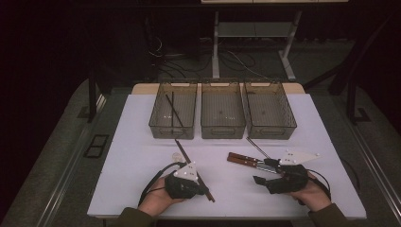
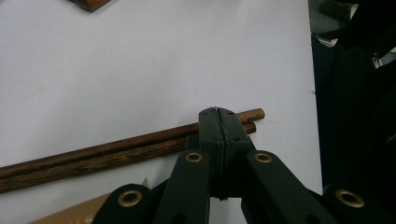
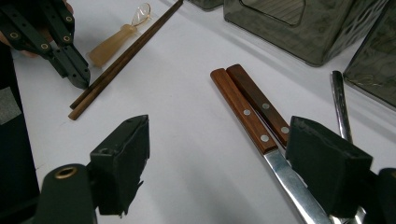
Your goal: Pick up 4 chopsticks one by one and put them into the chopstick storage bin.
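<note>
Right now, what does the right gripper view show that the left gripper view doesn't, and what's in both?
The right gripper view adds two wooden-handled knives, a translucent amber spoon, the dark mesh bins and the right gripper with jaws open. The left gripper view adds a close look at the left gripper, jaws shut just above the chopsticks' ends. Both share the pair of brown wooden chopsticks and the white tabletop.

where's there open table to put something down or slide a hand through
Bare patches: the table left of the chopsticks, the strip between the chopsticks and the wooden-handled knives, and the right edge past the bins. It is crowded around the left gripper and the right gripper.
</note>
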Motion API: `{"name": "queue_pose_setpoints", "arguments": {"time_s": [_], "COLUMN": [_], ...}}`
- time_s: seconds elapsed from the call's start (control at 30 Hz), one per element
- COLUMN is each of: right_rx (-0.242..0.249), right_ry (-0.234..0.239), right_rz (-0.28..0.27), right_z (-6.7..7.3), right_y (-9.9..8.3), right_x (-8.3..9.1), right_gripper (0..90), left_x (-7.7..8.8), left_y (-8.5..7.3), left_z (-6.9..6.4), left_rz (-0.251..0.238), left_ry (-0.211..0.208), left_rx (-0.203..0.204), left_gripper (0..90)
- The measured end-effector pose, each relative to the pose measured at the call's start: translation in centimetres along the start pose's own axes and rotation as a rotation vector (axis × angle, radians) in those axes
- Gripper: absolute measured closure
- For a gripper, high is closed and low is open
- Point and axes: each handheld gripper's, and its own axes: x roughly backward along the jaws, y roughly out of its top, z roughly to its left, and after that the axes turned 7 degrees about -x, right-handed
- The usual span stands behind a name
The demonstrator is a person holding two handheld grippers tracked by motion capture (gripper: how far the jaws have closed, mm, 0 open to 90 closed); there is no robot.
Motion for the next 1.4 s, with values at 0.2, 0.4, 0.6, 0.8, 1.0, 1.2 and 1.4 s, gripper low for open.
{"name": "queue_pose_setpoints", "arguments": {"time_s": [0.2,0.4,0.6,0.8,1.0,1.2,1.4], "right_rx": [0.001,0.002,0.003,0.002,0.002,0.002,0.002], "right_ry": [0.0,0.002,0.003,0.002,0.002,0.001,0.004], "right_rz": [0.0,0.0,-0.001,-0.001,-0.001,0.001,0.0], "right_z": [0.0,0.0,0.0,0.0,0.0,0.0,0.0], "right_y": [0.0,0.0,0.0,0.0,0.0,0.0,0.0], "right_x": [0.0,0.0,0.0,0.0,0.0,0.0,0.1], "right_gripper": [22.0,22.0,22.0,22.0,22.0,22.0,22.0], "left_x": [-1.0,-1.4,-1.7,-2.2,-2.5,-2.8,-3.1], "left_y": [0.6,1.0,1.4,1.8,2.2,2.6,3.0], "left_z": [-0.2,-0.2,-0.1,-0.1,0.2,0.6,1.1], "left_rz": [0.023,0.025,0.025,0.027,0.036,0.043,0.049], "left_ry": [-0.011,-0.007,-0.007,0.001,0.004,0.019,0.032], "left_rx": [-0.025,-0.036,-0.048,-0.05,-0.065,-0.075,-0.082], "left_gripper": [89.0,88.9,88.9,88.9,88.9,89.0,88.9]}}
